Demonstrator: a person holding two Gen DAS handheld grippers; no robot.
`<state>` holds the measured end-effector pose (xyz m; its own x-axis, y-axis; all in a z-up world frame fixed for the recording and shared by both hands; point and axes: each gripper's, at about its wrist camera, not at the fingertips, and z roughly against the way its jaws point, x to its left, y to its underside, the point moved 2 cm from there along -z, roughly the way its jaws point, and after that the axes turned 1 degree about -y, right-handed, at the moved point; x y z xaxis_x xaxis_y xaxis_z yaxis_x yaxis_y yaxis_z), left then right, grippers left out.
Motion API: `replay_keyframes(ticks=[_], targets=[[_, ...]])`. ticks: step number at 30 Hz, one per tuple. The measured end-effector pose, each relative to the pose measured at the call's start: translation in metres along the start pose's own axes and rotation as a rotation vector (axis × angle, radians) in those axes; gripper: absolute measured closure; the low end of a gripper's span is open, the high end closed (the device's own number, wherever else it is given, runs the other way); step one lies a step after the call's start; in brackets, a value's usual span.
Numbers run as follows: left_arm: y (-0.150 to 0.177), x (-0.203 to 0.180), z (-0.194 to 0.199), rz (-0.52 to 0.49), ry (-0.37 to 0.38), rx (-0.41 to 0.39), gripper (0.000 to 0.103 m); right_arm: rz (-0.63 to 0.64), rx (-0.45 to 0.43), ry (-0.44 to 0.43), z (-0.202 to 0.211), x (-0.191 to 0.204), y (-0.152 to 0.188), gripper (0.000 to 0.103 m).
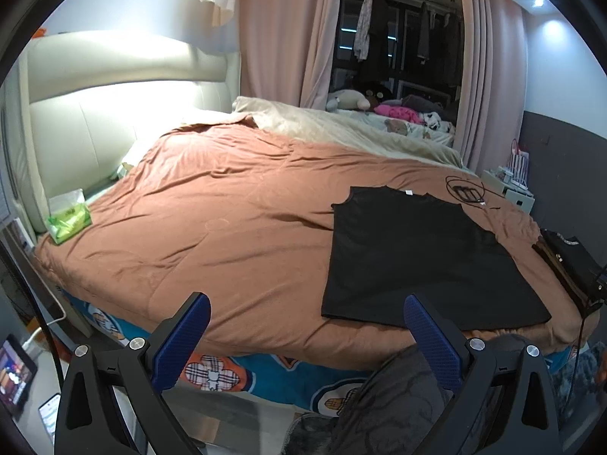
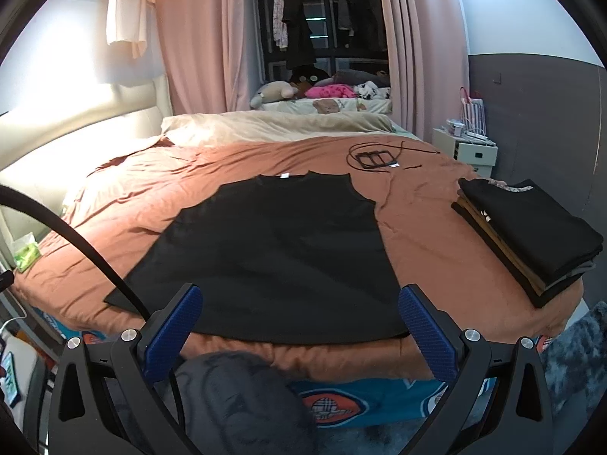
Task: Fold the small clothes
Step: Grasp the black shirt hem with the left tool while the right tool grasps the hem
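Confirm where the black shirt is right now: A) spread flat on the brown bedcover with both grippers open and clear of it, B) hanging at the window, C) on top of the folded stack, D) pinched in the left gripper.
A: the black shirt lies flat on the brown bedcover, and the left gripper and right gripper are open, holding nothing.

No legible text, brand, number or sign anywhere. Candidates, all unreadable: a small white neck label on the black garment spread ahead of the right tool, blank at this size; green printing on the tissue pack far ahead-left of the left tool, too blurred to read; a lit screen low at the left tool's left side, showing a picture without decipherable characters; pale markings on the top of the folded stack ahead-right of the right tool, indistinct.
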<state>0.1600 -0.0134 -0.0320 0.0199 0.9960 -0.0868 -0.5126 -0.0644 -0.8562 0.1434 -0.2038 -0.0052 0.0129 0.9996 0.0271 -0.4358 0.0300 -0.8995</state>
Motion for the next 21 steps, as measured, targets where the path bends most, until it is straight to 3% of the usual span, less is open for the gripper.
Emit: replay_keyframes(ticks=[7,13,16,21], targets=[[-0.01,-0.01,-0.04,-0.007,-0.041,0.028,0.001,0.006,0.029,0.013,-0.029,-0.008,-0.01,0.0],[-0.017,-0.011,-0.085,0.029,0.019,0.108,0.001,-0.011,0.096,0.001,-0.054,-0.025,-0.013,0.0],[-0.017,-0.018,-0.107,0.003,0.033,0.144,0.007,-0.052,0.124,-0.009,-0.065,-0.04,-0.018,0.0],[-0.013,-0.026,-0.146,-0.012,0.074,0.227,0.027,-0.101,0.151,0.003,-0.086,-0.063,-0.024,0.005]])
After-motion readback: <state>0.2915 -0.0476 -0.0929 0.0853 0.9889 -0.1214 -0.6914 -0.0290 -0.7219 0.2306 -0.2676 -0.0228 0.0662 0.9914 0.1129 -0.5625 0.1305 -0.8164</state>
